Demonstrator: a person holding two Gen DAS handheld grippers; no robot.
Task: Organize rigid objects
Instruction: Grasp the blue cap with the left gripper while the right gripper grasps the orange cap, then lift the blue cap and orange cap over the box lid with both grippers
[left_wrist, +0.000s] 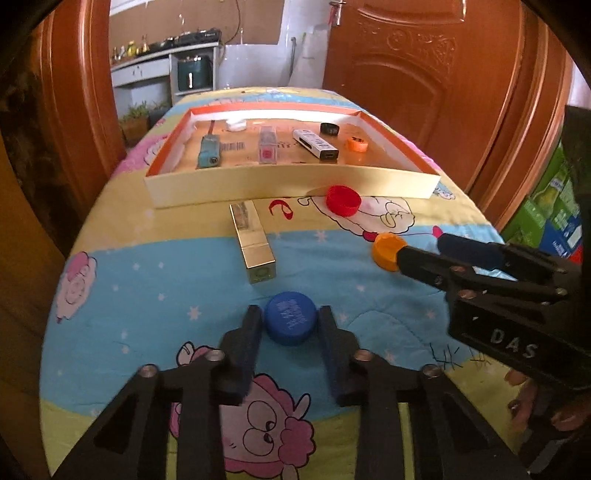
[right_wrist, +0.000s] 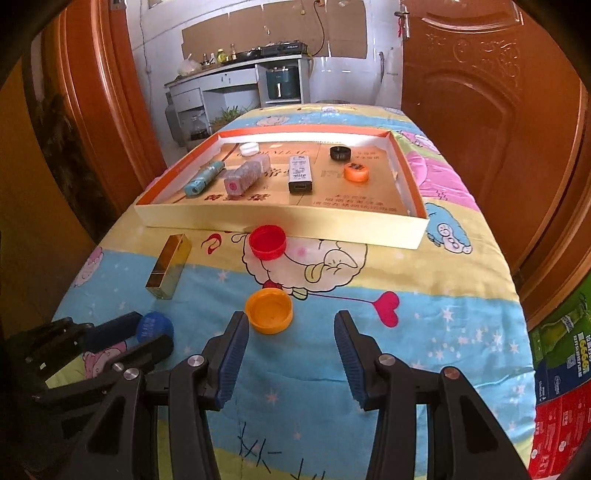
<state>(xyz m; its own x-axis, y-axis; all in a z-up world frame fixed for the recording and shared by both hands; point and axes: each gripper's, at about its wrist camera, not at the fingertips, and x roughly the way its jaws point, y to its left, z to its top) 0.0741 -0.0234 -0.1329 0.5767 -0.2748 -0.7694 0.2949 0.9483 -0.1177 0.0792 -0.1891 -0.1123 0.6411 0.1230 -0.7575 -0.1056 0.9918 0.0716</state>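
**Blue cap between the left jaws, orange cap ahead of the right**

The left wrist view shows the left gripper (left_wrist: 289, 325) pinching a blue bottle cap (left_wrist: 290, 323), a pad touching each side. The right wrist view sees that grip only edge-on at nine o'clock. It shows instead the right gripper (right_wrist: 291, 334) spread wide and empty, with an upturned orange cap (right_wrist: 269, 311) just off its left fingertip (in the left view the tip seems to meet the cap; I cannot tell whether they touch).

The shallow box (right_wrist: 280, 220) at twelve o'clock holds a teal tube (right_wrist: 204, 178), a pink clear case (right_wrist: 245, 176), a white stick (right_wrist: 301, 173), a white cap (right_wrist: 248, 148), a black ring (right_wrist: 340, 152) and a small orange cap (right_wrist: 356, 171). Its right half lies mostly bare.

Outside, a red cap (right_wrist: 267, 242) sits just before the box's near wall and a gold lipstick case (right_wrist: 169, 270) lies at ten o'clock. The quilt (right_wrist: 424, 314) toward three o'clock is open up to its edge.
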